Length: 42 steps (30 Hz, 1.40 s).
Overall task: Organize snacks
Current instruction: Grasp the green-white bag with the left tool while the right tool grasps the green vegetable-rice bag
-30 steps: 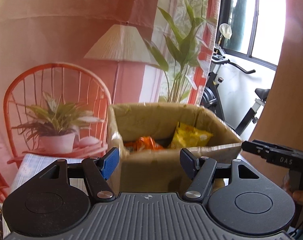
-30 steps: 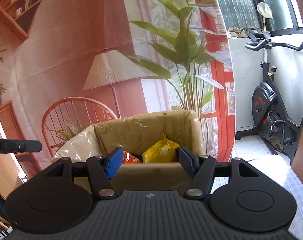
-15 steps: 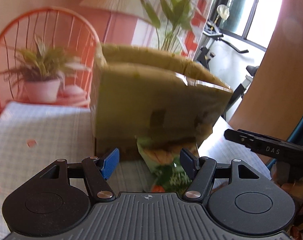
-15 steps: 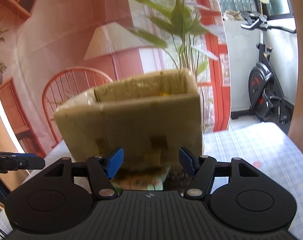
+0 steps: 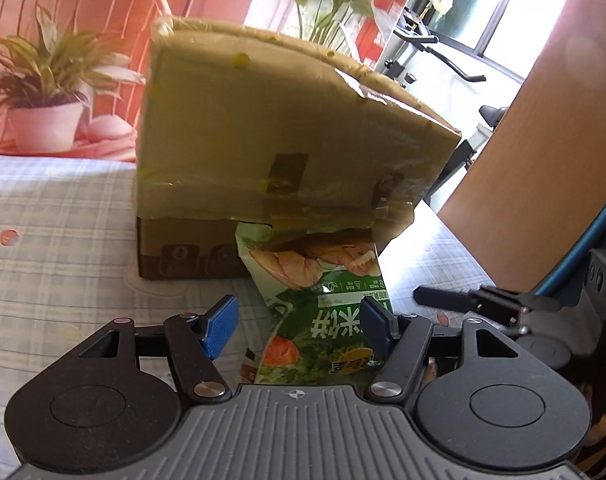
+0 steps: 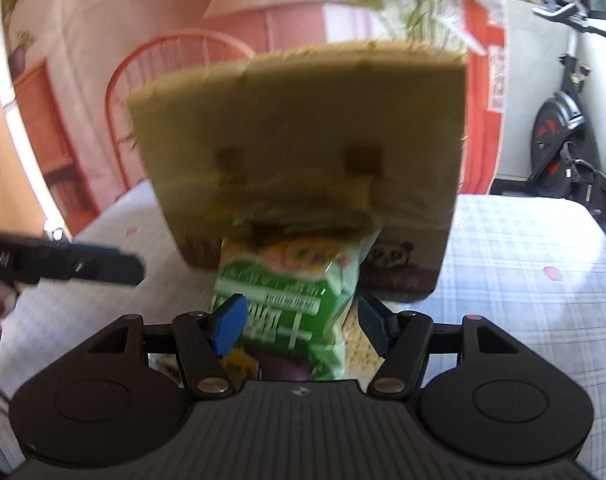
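Observation:
A cardboard box (image 5: 283, 128) stands on the checked tablecloth (image 5: 63, 240), its front flap hanging down. A green snack bag (image 5: 323, 304) leans against the box front. My left gripper (image 5: 299, 326) is open and the bag's lower part lies between its fingers, with a gap at the left pad. The right wrist view is blurred. In it the box (image 6: 303, 120) and the same green bag (image 6: 287, 288) sit straight ahead. My right gripper (image 6: 301, 328) is open around the bag. Under the bag lie a yellow pack (image 6: 239, 368) and a purple one (image 6: 283, 372).
A printed backdrop with an orange chair and a potted plant (image 5: 43, 100) hangs behind the box. A wooden panel (image 5: 543, 140) stands at the right. An exercise bike (image 6: 559, 140) is beyond the table's far right. The other gripper's finger (image 6: 83, 268) reaches in from the left.
Both grippers have sunk and tipped downward. The views went from looking into the box, at orange and yellow packs, to its front face. The green bag has come between the fingers.

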Available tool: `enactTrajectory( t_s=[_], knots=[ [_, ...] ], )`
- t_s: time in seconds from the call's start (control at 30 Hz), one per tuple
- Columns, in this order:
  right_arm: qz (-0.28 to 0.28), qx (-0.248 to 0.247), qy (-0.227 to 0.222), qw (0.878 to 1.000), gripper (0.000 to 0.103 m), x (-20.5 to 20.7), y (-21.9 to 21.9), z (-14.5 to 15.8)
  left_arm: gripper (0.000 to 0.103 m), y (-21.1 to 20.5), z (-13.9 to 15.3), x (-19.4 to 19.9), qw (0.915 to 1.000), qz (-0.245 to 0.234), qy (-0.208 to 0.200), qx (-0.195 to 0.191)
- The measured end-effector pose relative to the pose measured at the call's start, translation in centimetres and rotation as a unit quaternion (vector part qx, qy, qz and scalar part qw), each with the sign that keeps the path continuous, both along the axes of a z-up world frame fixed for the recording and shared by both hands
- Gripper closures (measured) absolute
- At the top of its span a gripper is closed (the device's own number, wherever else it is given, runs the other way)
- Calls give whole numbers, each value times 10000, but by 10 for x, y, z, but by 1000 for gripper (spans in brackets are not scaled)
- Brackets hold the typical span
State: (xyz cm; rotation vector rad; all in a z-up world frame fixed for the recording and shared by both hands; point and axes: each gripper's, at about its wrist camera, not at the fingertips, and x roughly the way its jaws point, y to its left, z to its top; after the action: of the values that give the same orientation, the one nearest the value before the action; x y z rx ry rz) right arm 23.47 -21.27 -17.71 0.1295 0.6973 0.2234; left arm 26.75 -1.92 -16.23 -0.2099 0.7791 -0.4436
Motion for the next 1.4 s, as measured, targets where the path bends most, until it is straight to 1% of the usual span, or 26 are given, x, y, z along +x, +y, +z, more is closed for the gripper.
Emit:
enactTrajectory(
  t_s=[0.17, 0.33, 0.63, 0.8, 1.0, 1.1, 1.17, 1.4],
  knots=[
    [267, -45, 139, 9995, 38, 6, 7, -10, 34, -5, -14, 14, 9992, -28, 249, -299],
    [408, -116, 219, 9989, 38, 12, 12, -15, 34, -17, -20, 22, 9990, -107, 312, -317],
    [459, -37, 325, 9984, 37, 22, 9, -20, 34, -29, -36, 40, 9970, -206, 561, -489],
    [432, 70, 360, 9984, 34, 25, 9, -22, 34, -32, -47, 46, 9967, -226, 652, -432],
    [400, 96, 416, 9983, 33, 28, 9, -26, 34, -28, -59, 52, 9948, -203, 778, -625],
    [335, 210, 492, 9980, 31, 30, 6, -29, 33, -26, -61, 52, 9937, -241, 814, -731],
    [330, 273, 502, 9978, 33, 31, 6, -30, 34, -27, -61, 52, 9934, -267, 803, -773],
    [353, 344, 435, 9978, 39, 26, 9, -24, 46, -21, -52, 40, 9933, -334, 714, -847]
  ],
)
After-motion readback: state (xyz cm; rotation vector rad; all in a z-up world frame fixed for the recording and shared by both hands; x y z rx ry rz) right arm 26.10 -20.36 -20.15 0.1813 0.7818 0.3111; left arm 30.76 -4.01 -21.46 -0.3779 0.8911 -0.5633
